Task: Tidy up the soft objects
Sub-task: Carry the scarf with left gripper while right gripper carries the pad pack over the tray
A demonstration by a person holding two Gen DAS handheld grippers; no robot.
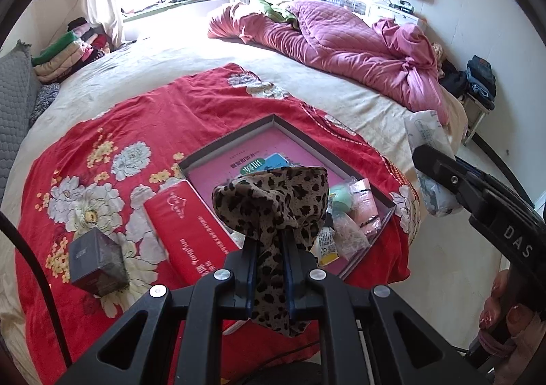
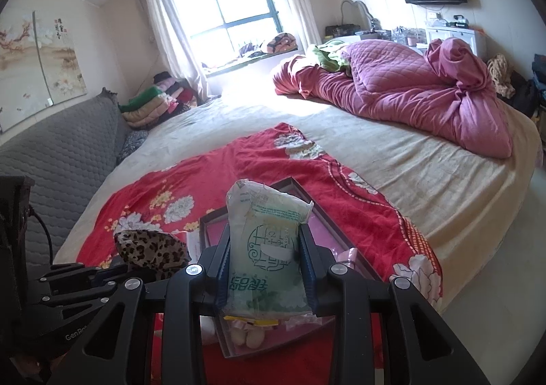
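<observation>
Between the pads of the left gripper (image 1: 269, 250) a leopard-print cloth (image 1: 273, 201) is clamped tight, bunched above the fingertips and trailing down behind them. Directly ahead of and below this claw lies the shallow dark-rimmed box (image 1: 235, 137) with a pink floor, resting on the red floral blanket (image 1: 136, 119); its long axis runs diagonally away toward the upper left of the left wrist view. Small plastic-wrapped items (image 1: 355, 214) already crowd the box's near right corner. Just left of the claw sits a red carton (image 1: 184, 228) bearing white characters too blurred to read, and farther left a dark cube-shaped box (image 1: 97, 262).

To the right of the left claw, the right gripper (image 2: 266, 258) grasps a pale green soft packet (image 2: 266, 241) upright between its jaws, squeezed at mid-height; the print shows Korean-style lettering and a small word that seems to read "OPEN". The same box (image 2: 293, 185) lies immediately beyond and beneath it, so both claws stand about equally near; which is nearer cannot be told.

Lettering "DAS" appears on the right device body (image 1: 518, 241), and "GenRo…" on the left one (image 2: 76, 337). A hand (image 1: 505, 310) holds the right device's grip.

Judgement: each load apparently needs only a short forward-and-down move into the box's open far half.
</observation>
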